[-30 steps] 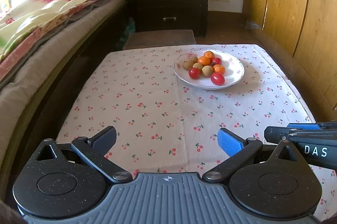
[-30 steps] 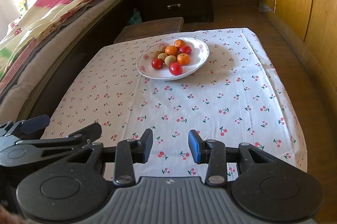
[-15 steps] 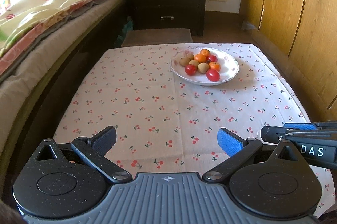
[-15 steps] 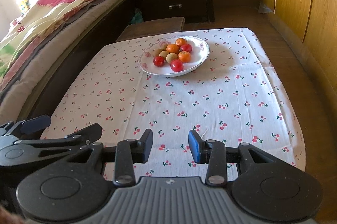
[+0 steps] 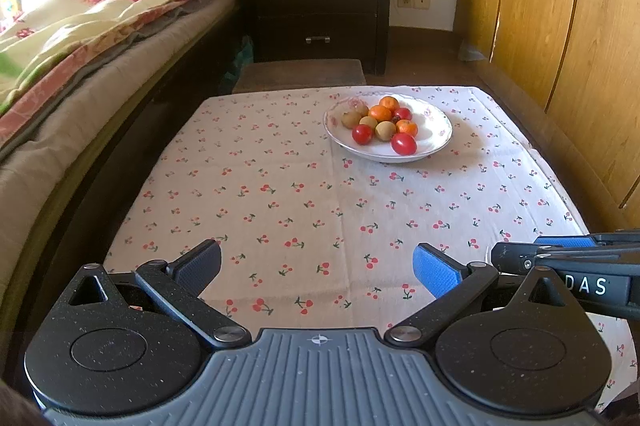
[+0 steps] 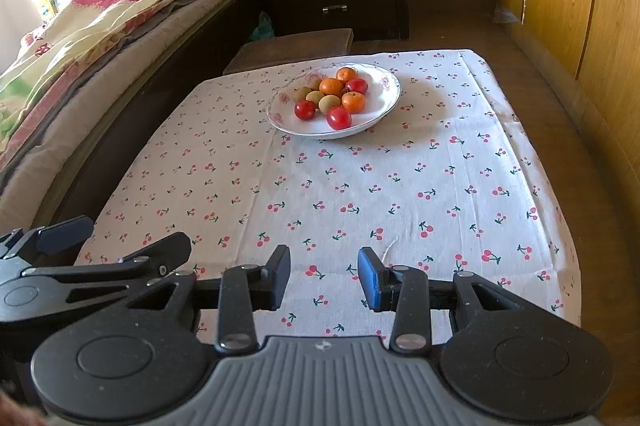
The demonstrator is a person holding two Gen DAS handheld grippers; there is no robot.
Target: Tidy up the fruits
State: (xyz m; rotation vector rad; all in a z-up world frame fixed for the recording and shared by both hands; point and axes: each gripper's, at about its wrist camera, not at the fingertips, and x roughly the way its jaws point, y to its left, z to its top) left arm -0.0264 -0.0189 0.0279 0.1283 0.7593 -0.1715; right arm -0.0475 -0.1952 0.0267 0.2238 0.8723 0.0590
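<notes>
A white floral plate (image 5: pixel 438 132) (image 6: pixel 384 102) stands at the far side of a table with a cherry-print cloth (image 5: pixel 320 202) (image 6: pixel 360 186). It holds several small fruits: red tomatoes (image 5: pixel 403 143) (image 6: pixel 339 117), oranges (image 5: pixel 380 113) (image 6: pixel 331 86) and brown kiwi-like fruits (image 5: pixel 385 130) (image 6: pixel 329 103). My left gripper (image 5: pixel 318 262) is open and empty above the table's near edge. My right gripper (image 6: pixel 324 276) is open and empty, also at the near edge, well short of the plate. Each gripper shows at the side of the other's view.
A bed with a colourful quilt (image 5: pixel 80 38) runs along the left. A dark nightstand (image 5: pixel 320 14) with clutter on top stands behind the table, with a low stool (image 5: pixel 300 76) before it. Wooden wardrobe doors (image 5: pixel 560 26) line the right side.
Both grippers have drawn back from the plate toward the table's near edge, so the plate looks smaller and farther. Their jaws stay as they were.
</notes>
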